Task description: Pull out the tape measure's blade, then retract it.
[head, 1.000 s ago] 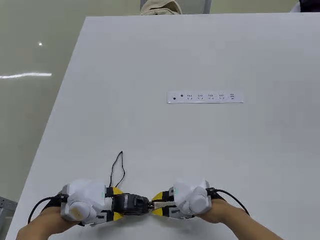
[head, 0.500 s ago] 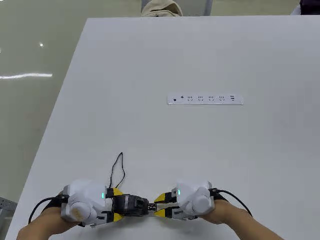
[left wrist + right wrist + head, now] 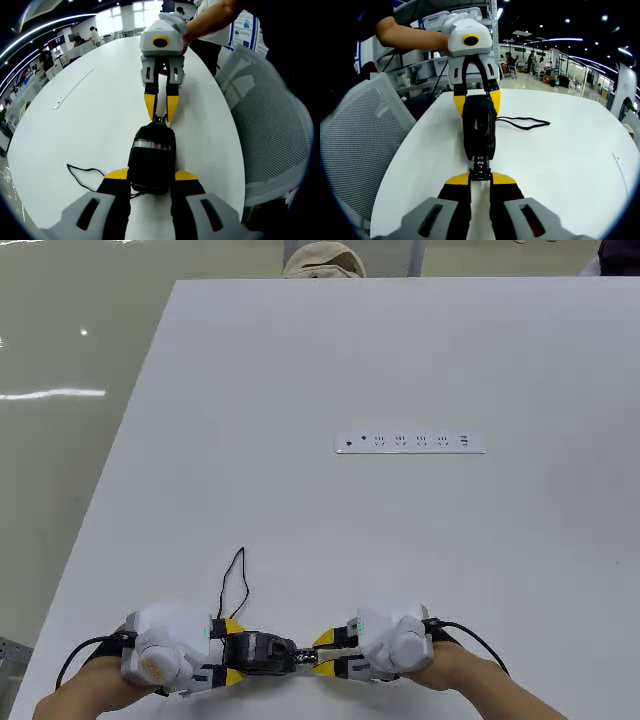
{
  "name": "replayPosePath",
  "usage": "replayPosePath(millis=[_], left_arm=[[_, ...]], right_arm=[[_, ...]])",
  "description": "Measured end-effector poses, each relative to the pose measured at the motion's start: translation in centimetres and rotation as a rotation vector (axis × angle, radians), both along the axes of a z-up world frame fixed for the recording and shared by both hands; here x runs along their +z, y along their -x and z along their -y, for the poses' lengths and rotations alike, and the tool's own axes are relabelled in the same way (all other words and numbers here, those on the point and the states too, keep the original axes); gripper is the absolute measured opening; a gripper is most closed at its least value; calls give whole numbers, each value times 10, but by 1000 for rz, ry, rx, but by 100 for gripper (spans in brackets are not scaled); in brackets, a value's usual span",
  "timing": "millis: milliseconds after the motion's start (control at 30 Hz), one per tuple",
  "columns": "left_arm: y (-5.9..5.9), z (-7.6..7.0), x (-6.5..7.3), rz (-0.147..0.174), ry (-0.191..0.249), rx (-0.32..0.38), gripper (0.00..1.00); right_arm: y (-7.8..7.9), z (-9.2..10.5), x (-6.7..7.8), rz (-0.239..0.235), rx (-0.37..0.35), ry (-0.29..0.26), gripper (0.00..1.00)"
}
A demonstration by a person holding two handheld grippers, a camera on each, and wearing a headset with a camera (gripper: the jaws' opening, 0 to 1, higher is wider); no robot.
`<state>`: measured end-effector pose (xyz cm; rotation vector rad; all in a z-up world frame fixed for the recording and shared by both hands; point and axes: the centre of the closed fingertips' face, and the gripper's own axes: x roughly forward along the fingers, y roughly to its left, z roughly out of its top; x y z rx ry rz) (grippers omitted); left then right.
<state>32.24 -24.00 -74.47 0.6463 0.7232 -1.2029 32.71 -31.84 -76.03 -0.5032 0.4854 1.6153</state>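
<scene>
- The left tool (image 3: 233, 650) clamps the black tape measure (image 3: 260, 651) at the bench's (image 3: 400, 360) near edge, toward its left corner.
- The right tool (image 3: 320, 653) pinches the blade (image 3: 480, 162) tip, which is just outside the case.

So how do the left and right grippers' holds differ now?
The left gripper is shut on the black tape measure case, jaws wide apart; the right gripper is shut on the blade tip, jaws nearly together. Both face each other, low over the white table.

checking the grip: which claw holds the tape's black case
The left claw holds the black case; the right claw pinches only the blade's end.
</scene>
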Motion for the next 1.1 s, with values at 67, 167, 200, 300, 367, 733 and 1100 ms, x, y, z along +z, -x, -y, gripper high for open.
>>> replayPosePath(millis=[67, 167, 200, 300, 367, 733, 1100], left_arm=[[0, 0, 0, 1, 0, 1, 26], [0, 0, 0, 0, 1, 2, 26], [0, 0, 1, -1, 2, 2, 26], [0, 0, 1, -1, 2, 2, 26], [1, 0, 1, -3, 3, 4, 26], [1, 1, 2, -4, 2, 1, 26], [1, 2, 1, -5, -1, -1, 26]], right_arm=[[0, 2, 0, -2, -2, 1, 10], [0, 3, 0, 1, -3, 2, 10], [0, 3, 0, 0, -3, 2, 10], [0, 4, 1, -3, -3, 3, 10], [0, 5, 2, -3, -4, 3, 10], [-1, 12, 2, -7, -3, 9, 10], [-1, 21, 2, -6, -4, 17, 10]])
